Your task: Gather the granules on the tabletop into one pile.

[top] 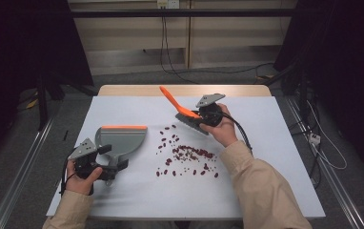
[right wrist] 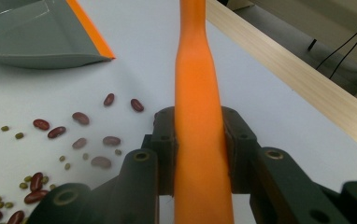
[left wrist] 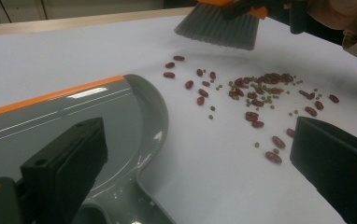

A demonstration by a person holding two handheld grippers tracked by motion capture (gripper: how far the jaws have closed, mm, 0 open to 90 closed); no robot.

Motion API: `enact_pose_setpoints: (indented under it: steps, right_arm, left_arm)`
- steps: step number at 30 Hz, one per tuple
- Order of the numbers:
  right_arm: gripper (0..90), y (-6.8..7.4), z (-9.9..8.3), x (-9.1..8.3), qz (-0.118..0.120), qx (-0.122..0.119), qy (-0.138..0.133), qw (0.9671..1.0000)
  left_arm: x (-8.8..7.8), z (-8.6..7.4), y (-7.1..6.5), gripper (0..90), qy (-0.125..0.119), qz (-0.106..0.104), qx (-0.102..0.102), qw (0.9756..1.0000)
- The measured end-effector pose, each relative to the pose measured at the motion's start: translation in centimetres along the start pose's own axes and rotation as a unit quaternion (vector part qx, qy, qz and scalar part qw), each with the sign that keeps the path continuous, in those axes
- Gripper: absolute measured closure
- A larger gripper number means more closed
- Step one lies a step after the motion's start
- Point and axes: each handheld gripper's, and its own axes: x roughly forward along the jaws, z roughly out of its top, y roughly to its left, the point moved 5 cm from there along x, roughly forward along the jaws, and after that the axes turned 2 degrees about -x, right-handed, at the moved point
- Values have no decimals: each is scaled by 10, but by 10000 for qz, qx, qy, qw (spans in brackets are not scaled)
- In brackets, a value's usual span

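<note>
Grippers with brush, dustpan and spilled beans on white table.
Right gripper: jaws clamped on orange brush handle, bristles above beans. Left gripper: at grey dustpan handle, resting beside the beans; grip cannot be told.

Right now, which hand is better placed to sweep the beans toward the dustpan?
Right. Its tool is shut on the brush, just behind the beans; the left tool holds the dustpan.
</note>
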Motion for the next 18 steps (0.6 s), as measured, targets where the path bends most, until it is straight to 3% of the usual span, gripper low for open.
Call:
enact_pose_setpoints:
  steps: [10,18]
  right_arm:
    - [710,0,6,20,8,-70,39,10000]
    - [710,2,10,44,-72,-383,244,9989]
  left_arm:
    - [1,-1,0,39,28,-7,-10,10000]
    - [0,-1,2,39,21,15,-43,10000]
